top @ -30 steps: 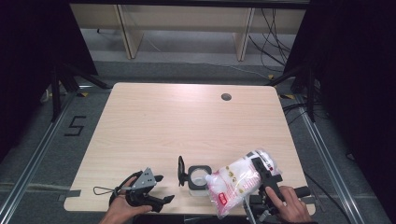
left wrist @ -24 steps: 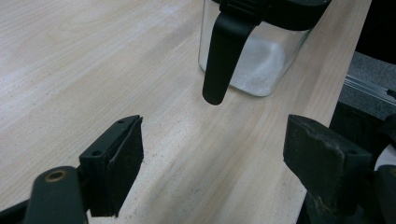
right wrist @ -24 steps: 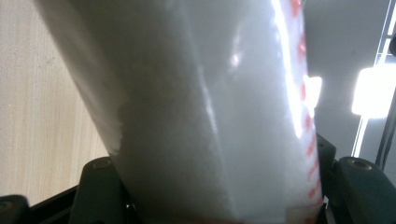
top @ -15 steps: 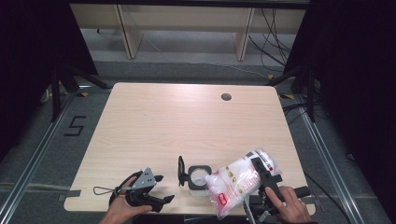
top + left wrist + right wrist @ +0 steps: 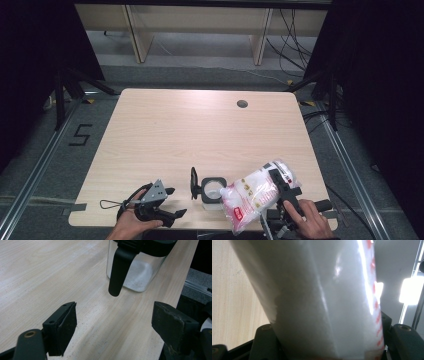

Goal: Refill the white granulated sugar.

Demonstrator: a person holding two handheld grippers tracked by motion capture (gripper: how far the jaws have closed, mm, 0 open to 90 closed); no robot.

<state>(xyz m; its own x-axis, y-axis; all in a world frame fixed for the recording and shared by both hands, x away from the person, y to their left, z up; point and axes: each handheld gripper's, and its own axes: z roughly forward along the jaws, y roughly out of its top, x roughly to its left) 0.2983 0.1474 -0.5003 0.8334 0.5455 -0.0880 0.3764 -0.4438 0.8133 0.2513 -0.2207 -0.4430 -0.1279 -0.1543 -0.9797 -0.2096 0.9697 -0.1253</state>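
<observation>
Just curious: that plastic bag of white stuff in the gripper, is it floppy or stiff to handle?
Probably floppy: the bag bulges around the right gripper clamped on it. It looks full, so likely heavy-ish. Glossy plastic may slip.

The left hand comes in from the bottom edge and holds the left gripper low over the near edge of the table, its grey three-cornered plate on top and its two black fingers standing wide apart with nothing between them. The right hand grips the right gripper by its handle at the near right corner, tilted up and toward the left, its fingers pressed against both sides of a white bag.
</observation>
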